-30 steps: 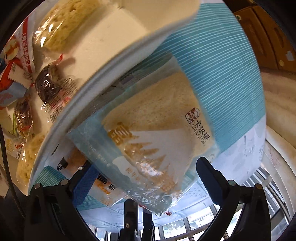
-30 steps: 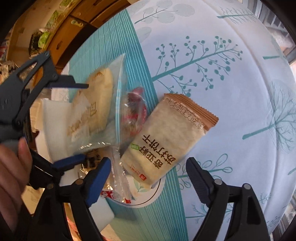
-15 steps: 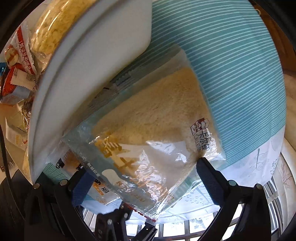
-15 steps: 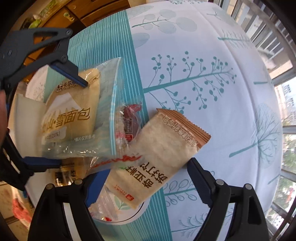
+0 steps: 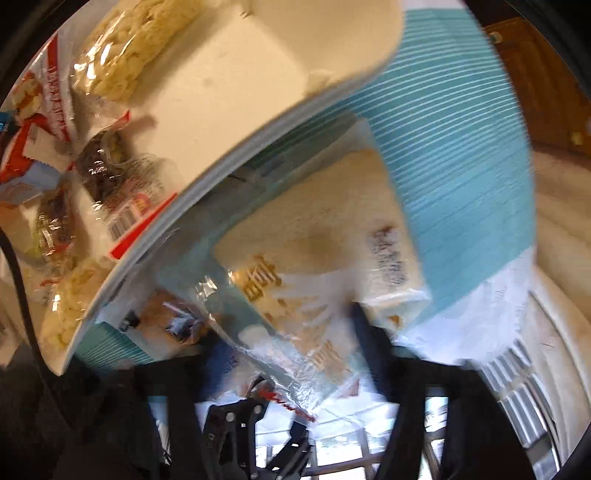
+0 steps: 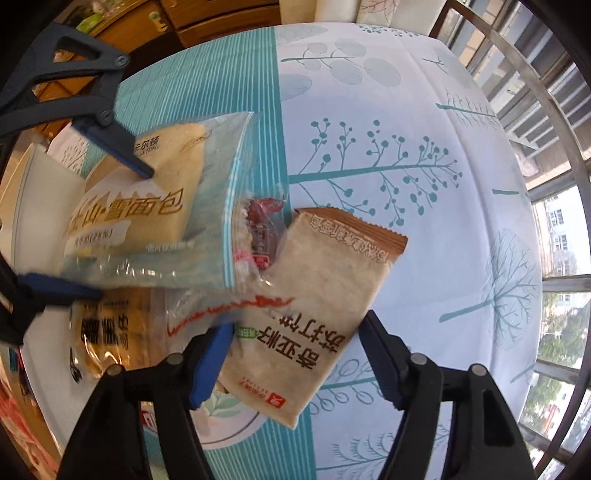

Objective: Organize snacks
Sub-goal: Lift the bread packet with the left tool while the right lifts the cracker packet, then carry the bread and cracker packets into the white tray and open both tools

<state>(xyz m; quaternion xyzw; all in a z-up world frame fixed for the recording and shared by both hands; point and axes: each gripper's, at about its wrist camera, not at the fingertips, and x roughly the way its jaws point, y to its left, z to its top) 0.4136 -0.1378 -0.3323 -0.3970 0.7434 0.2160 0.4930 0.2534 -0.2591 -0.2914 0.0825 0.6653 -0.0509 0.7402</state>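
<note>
A clear packet of pale bread (image 5: 325, 221) (image 6: 147, 206) lies on the teal-striped cloth against a white tray (image 5: 221, 92). My left gripper (image 5: 291, 350) (image 6: 118, 232) is closing on it, and its pads press the packet from both sides. A brown-topped cracker packet (image 6: 325, 280) lies flat beside the bread. My right gripper (image 6: 295, 347) points down over the cracker packet. Its jaws are closing with the packet between them, and the pads stand at its edges without squeezing. A small red-wrapped sweet (image 6: 262, 225) sits between the two packets.
The tray holds several snacks: puffed-rice packets (image 5: 136, 55), a dark bar (image 5: 103, 166), red-and-white wrappers (image 5: 40, 96). A yellow packet (image 6: 107, 332) lies under the bread, by a round plate (image 6: 229, 432). Tree-print tablecloth (image 6: 406, 129) spreads right; a metal railing (image 6: 554, 147) and wooden cabinet (image 6: 207, 14) stand beyond.
My left jaws have closed in from wide onto the bread packet. The right gripper has slid over the cracker packet and its jaws have narrowed around it.
</note>
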